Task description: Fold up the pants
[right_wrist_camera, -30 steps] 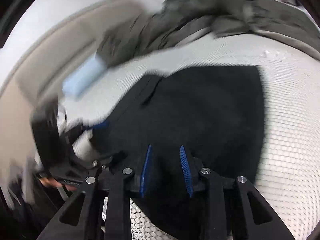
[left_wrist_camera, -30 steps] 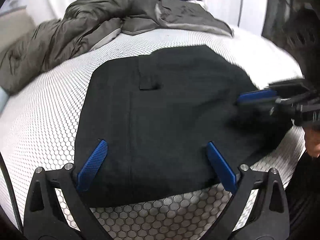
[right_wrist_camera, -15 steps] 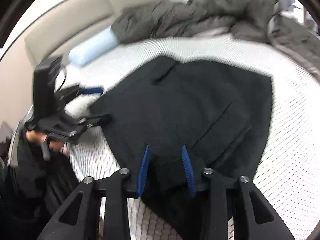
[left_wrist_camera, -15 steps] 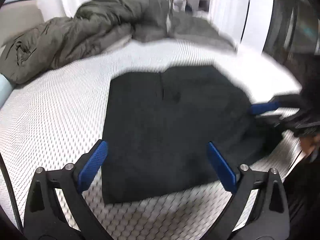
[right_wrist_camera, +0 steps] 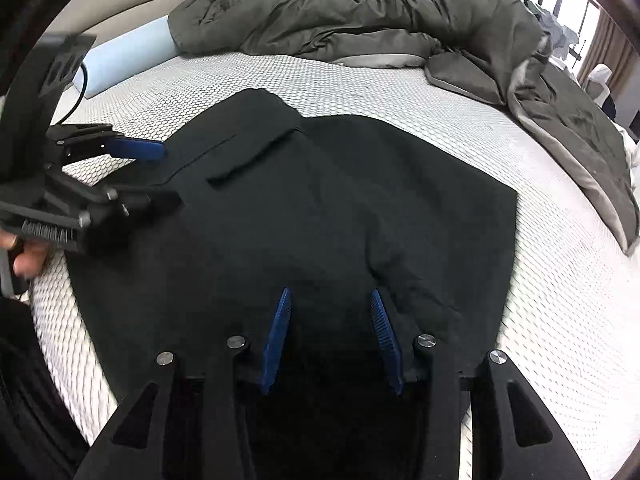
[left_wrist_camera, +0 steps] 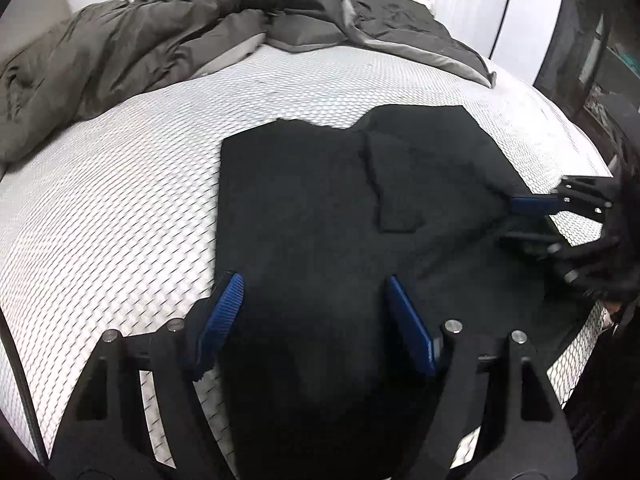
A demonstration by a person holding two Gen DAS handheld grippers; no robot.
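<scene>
Hovering over the folded black pants (left_wrist_camera: 320, 208) on the mattress (left_wrist_camera: 120, 200), I have my left gripper (left_wrist_camera: 314, 308) spread wide. My right gripper (right_wrist_camera: 330, 320) is parted too, grasping nothing.

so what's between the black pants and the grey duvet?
Bare mattress only: a strip of white honeycomb cover separates the pants from the duvet, nothing lying on it. Shows in both wrist views, clearest in the right one.

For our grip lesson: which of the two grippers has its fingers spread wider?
The left gripper: its fingers stand wide apart over the pants; the right gripper has a narrower gap.
</scene>
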